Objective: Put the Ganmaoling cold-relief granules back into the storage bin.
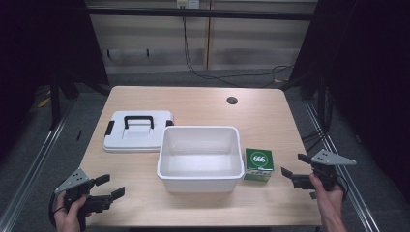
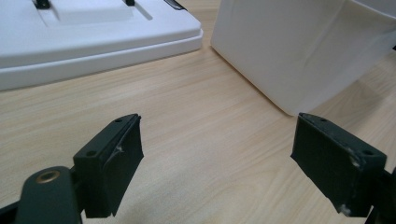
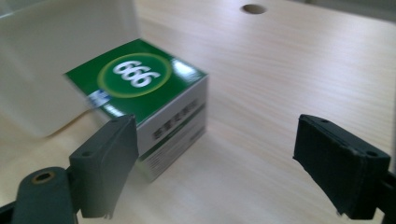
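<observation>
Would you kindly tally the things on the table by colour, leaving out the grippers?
White: 2, the open bin and the lid with black handle.
Green: 1, the box marked 666.
Total: 3

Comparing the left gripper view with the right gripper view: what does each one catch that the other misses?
Left gripper view alone: the white lid lying flat beside the white bin, with the left gripper open over bare wood. Right gripper view alone: the green box marked 666, the round table hole, and the right gripper open. Both share the bin and the table.
</observation>
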{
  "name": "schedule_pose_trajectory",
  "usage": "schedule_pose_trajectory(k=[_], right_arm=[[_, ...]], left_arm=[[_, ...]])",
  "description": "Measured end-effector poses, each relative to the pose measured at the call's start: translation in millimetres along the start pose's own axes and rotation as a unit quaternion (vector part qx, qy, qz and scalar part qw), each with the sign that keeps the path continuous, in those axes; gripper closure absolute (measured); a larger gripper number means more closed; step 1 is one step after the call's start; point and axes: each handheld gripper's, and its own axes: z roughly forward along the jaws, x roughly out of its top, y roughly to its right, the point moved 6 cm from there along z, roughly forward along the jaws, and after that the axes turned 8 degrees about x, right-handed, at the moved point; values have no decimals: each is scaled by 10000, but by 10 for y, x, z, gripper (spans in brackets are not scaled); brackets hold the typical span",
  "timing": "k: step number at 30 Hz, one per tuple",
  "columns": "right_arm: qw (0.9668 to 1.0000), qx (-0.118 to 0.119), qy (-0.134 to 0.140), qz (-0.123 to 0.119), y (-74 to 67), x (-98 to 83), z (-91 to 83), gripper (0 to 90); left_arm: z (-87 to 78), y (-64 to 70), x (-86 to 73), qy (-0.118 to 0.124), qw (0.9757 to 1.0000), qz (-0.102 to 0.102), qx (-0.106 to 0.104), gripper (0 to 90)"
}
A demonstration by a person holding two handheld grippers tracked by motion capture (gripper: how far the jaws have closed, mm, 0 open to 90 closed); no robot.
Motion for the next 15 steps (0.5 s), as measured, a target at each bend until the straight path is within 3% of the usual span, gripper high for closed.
schedule_pose_trajectory(k=[4,10,13,15], right_arm=[[9994,155,-295,3,-8,-44,47,135],[9991,261,-285,-162,-126,33,49,136],[9990,262,-322,-164,-138,42,50,135],[9985,388,-355,-119,-137,72,32,136]], left_arm=[[10,-9,-3,-12,10000,-41,7,158],[4,-14,-7,-3,10000,-50,35,158],[2,-8,-6,-2,10000,-35,29,158],[5,-3,-4,-16,10000,-15,17,159]])
